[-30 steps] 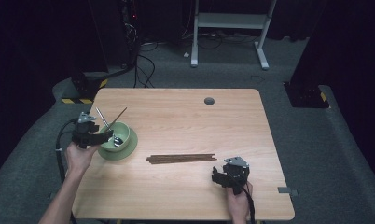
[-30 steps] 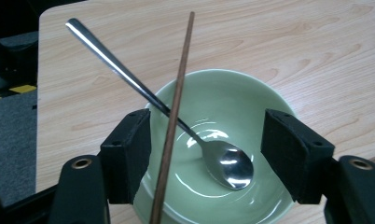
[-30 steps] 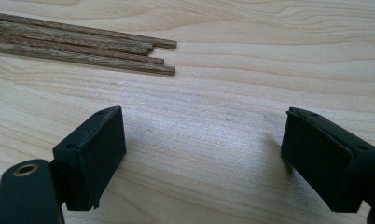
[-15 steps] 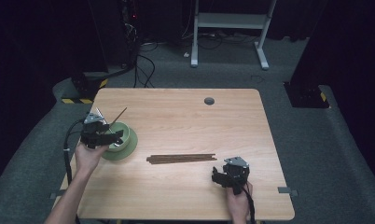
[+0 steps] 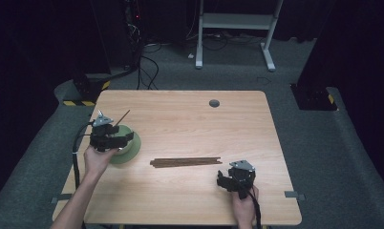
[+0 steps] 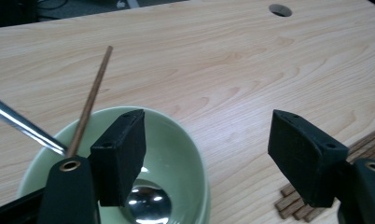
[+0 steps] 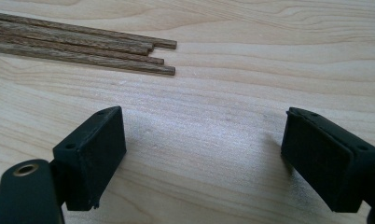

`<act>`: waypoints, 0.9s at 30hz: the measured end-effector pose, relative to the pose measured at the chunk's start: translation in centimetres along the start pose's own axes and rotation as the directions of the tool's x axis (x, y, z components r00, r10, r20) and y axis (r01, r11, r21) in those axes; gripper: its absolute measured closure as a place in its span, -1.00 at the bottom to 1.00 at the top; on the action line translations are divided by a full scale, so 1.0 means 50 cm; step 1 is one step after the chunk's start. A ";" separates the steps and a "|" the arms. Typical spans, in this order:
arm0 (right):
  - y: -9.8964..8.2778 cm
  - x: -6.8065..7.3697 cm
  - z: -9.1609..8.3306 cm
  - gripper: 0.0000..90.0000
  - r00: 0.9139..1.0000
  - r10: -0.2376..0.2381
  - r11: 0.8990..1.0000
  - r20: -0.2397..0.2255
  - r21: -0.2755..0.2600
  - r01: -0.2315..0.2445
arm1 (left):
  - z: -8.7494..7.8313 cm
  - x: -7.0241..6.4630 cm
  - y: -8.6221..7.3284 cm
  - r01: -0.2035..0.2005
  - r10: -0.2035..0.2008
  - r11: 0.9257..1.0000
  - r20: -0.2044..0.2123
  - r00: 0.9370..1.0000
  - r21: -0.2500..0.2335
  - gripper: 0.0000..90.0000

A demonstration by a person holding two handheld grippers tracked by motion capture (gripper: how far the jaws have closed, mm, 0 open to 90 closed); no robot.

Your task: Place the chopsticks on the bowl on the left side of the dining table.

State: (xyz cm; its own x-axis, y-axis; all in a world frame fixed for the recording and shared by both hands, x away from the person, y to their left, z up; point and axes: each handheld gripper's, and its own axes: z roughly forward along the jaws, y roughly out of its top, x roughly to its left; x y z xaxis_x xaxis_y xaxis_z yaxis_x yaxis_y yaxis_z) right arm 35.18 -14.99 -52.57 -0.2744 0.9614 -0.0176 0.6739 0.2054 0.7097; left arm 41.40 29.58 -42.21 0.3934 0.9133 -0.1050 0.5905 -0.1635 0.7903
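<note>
Where the left fingers (image 6: pixel 120 154) stand: released and just been opening, nothing between them, poised over the green bowl (image 6: pixel 190 140).
Right fingers (image 7: pixel 90 154): released, empty, low over the bare table (image 5: pixel 190 124).
Stick in bowl (image 6: pixel 93 93): leans out toward 11 o'clock beside a metal spoon (image 6: pixel 22 126).
Loose sticks (image 7: pixel 78 49): bundled flat near the table's middle, at 11 o'clock from the right gripper (image 5: pixel 235 177).
Bowl's place: 9 o'clock edge of the table, under the left gripper (image 5: pixel 109 136).
Doing it well: I judge the left should draw clear without nudging the leaning stick or the rim; the right should close on a single stick's end, not the bundle.
Writing: no brand, label or lettering can be read.
</note>
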 end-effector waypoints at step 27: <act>0.000 0.000 0.000 -0.70 1.000 0.000 1.000 -0.001 0.000 0.000 | 0.049 -0.083 0.025 -0.058 0.055 0.998 0.083 0.995 0.031 -0.53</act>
State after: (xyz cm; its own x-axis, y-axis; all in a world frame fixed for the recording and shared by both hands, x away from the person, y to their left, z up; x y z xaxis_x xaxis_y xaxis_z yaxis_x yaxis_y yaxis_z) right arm 35.18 -14.99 -52.57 -0.2748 0.9613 -0.0173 0.6738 0.2054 0.7098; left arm 42.20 24.66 -42.27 0.4826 0.8687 -0.1115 0.5886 -0.2274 0.7758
